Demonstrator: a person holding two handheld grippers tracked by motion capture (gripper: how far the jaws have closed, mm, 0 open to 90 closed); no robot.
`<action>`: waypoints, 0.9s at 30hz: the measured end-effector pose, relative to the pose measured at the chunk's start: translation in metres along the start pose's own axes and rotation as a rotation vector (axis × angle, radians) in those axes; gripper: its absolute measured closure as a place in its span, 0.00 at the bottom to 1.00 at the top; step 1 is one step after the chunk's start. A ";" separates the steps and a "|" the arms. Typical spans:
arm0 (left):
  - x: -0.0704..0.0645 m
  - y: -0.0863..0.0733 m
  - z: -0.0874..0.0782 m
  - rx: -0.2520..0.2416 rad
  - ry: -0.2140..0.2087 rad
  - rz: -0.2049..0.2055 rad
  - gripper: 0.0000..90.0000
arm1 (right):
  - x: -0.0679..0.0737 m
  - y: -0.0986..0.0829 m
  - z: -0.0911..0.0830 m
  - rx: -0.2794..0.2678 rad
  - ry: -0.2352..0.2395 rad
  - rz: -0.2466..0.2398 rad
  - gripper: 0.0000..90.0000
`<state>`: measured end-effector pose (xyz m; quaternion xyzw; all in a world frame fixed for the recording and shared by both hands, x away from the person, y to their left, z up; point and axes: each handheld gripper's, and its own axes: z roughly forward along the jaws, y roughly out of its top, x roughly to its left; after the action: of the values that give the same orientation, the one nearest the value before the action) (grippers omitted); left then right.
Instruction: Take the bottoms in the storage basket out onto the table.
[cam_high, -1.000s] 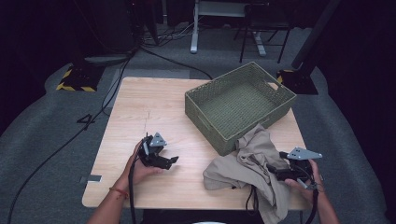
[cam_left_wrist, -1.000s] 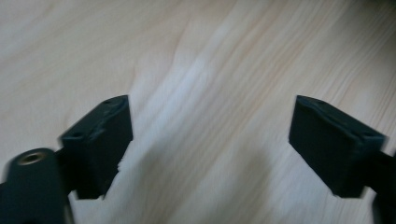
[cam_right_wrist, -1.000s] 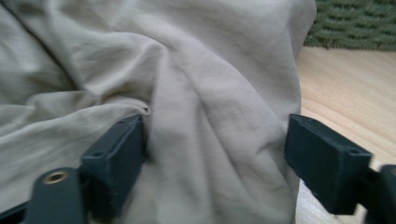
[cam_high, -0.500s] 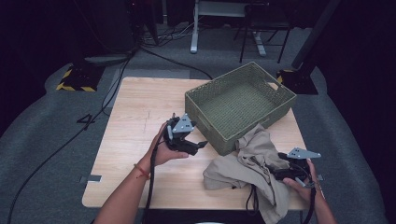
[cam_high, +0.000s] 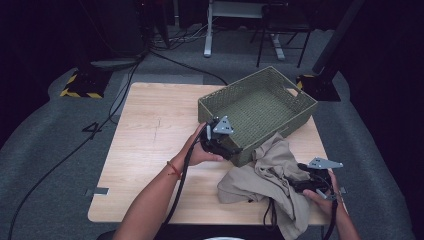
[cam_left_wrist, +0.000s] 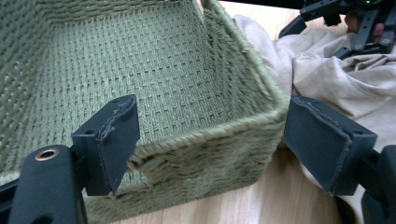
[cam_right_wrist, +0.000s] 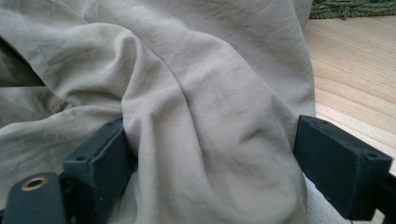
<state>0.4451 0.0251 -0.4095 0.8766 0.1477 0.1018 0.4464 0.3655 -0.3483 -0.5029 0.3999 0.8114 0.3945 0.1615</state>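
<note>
I have the left hand-held gripper (cam_high: 231, 148) up at the near corner of the basket (cam_high: 260, 107), jaws apart and straddling that corner: in the left gripper view one pad sits inside the woven wall and the other outside it, neither yet pressing on the weave. The basket lies toward one o'clock on the desk (cam_high: 150, 135), its long axis running from the near-left corner out toward two o'clock, so a pinch on this corner would, I judge, let me drag or steady it. The cloth (cam_high: 265, 175) is heaped at five o'clock on the desk, its upper fold touching the basket's near wall and its lower end hanging over the desk edge. My right hand-held gripper (cam_high: 300, 183) is at the cloth's right side, pointing toward nine o'clock, jaws spread wide; in the right gripper view a thick ridge of cloth (cam_right_wrist: 196, 121) stands between the pads, touching the left one, not yet clamped. The right hand is the nearer one to the cloth, and from there the basket's open mouth lies up toward eleven o'clock.
</note>
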 end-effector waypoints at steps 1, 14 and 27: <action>0.002 0.000 0.001 -0.004 -0.016 0.004 0.17 | 0.000 0.000 0.000 0.001 0.002 0.002 0.16; -0.007 0.007 0.013 0.061 -0.079 0.104 0.30 | -0.002 0.001 0.001 0.011 0.017 0.022 0.16; -0.020 0.013 0.010 0.149 -0.240 0.211 0.51 | -0.002 0.000 0.001 0.012 0.019 0.016 0.16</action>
<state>0.4314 0.0034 -0.4058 0.9238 0.0077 0.0316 0.3814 0.3674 -0.3491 -0.5033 0.4036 0.8120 0.3947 0.1481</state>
